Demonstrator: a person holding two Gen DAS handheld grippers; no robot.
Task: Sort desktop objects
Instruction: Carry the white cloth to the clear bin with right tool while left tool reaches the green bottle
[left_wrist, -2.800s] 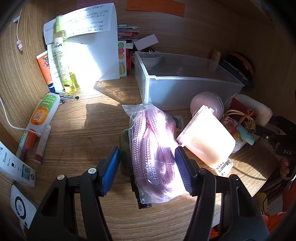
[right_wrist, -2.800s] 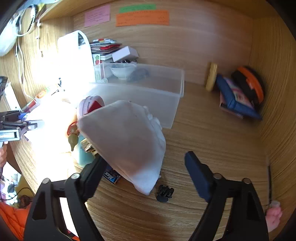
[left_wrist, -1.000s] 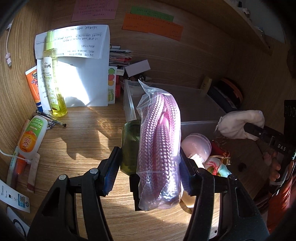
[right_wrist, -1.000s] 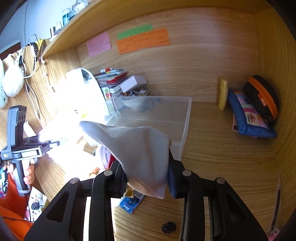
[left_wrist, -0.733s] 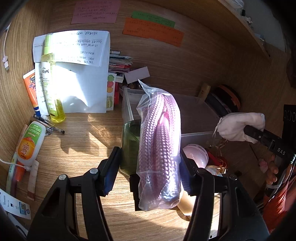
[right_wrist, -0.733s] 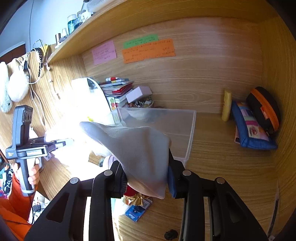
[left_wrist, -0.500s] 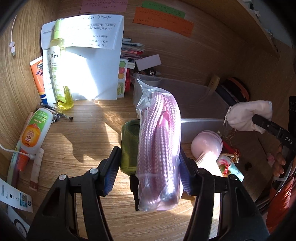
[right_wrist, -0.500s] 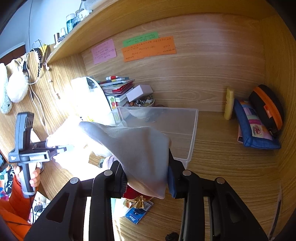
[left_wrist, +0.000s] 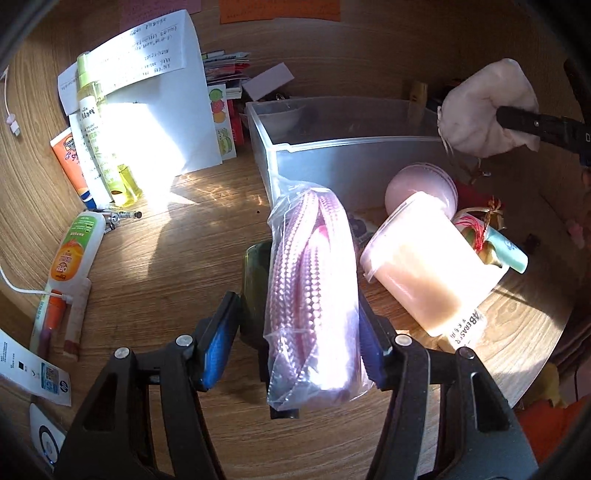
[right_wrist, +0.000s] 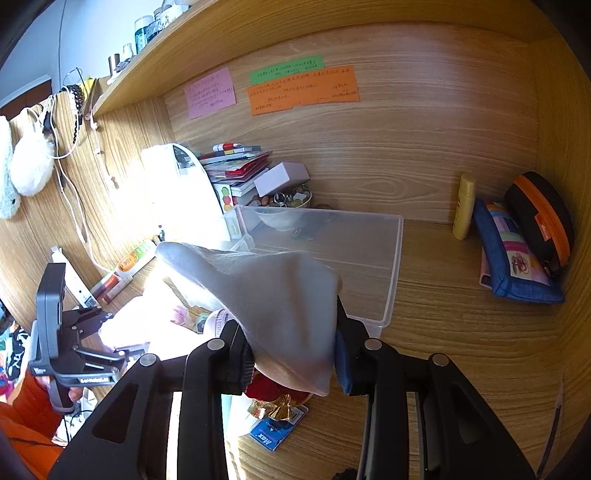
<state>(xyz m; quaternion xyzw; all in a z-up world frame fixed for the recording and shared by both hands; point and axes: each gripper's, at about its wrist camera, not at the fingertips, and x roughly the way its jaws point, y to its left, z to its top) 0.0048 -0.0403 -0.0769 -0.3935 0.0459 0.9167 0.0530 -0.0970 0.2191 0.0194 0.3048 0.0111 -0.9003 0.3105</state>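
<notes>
left claw (left_wrist: 295, 345): clamped on 1 bagged rope (left_wrist: 314, 288) | right claw (right_wrist: 291, 356): clamped on 1 cloth pouch (right_wrist: 280, 299) | 1 clear bin (right_wrist: 391, 266)

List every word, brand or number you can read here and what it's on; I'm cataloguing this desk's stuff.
"ABERASE", partly cut off: label at the base of the translucent container.
"Max": small blue box on the desk.
"hp" logo: white card.
Too small or blurred to read: the sticky notes, the printed white sheets, the yellow spray bottle, the orange-and-green bottle, the orange tube.
</notes>
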